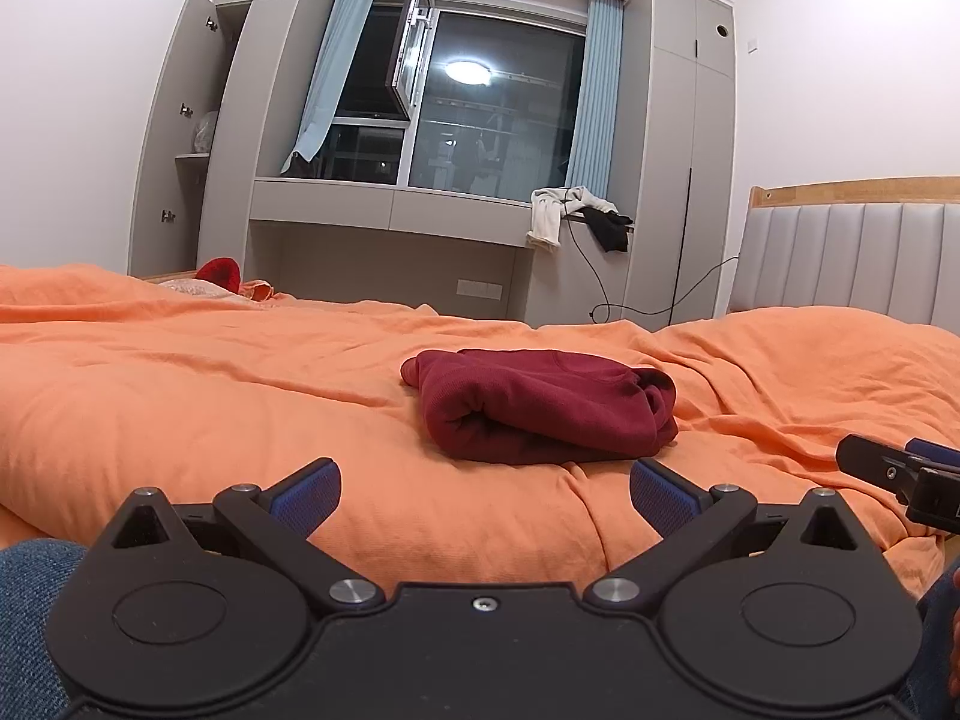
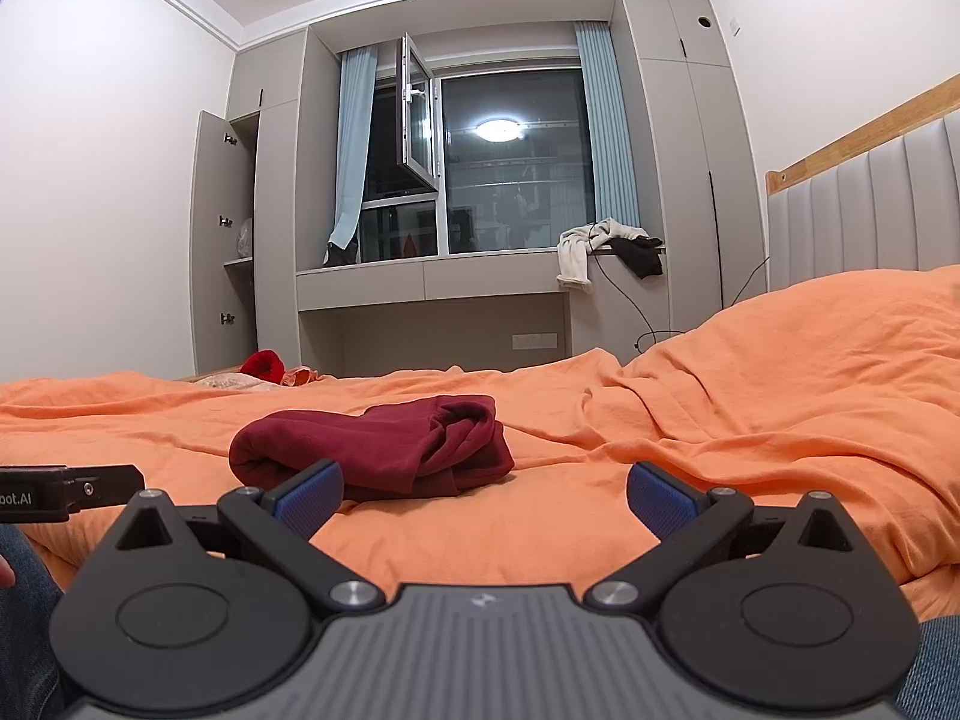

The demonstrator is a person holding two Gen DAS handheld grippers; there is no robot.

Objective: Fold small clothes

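Lying folded on the orange bed is one maroon garment, a compact bundle with a rolled edge at its near left and layered ends at its right. It sits mid-bed, apart from both claws. By the look of it, this piece is done or nearly so; the layered end looks a little loose and might take one more tuck, though that is a judgement.

Both claws hang low over the near edge of the bed, short of the garment. The left claw has its jaws wide apart and empty; the blue pads touch nothing. The right claw is likewise spread wide and holds nothing. In the right view its left pad overlaps the garment's near edge, but I cannot tell whether it touches.

Counting: two claws, one maroon garment on the bed. At the far left end of the bed are a red item and some pale and orange cloth beside it, too small to identify; these may be more clothes to fold. On the window ledge far right lie one white garment and one black garment, draped over the edge. If those count as small clothes, most of the task is still left.
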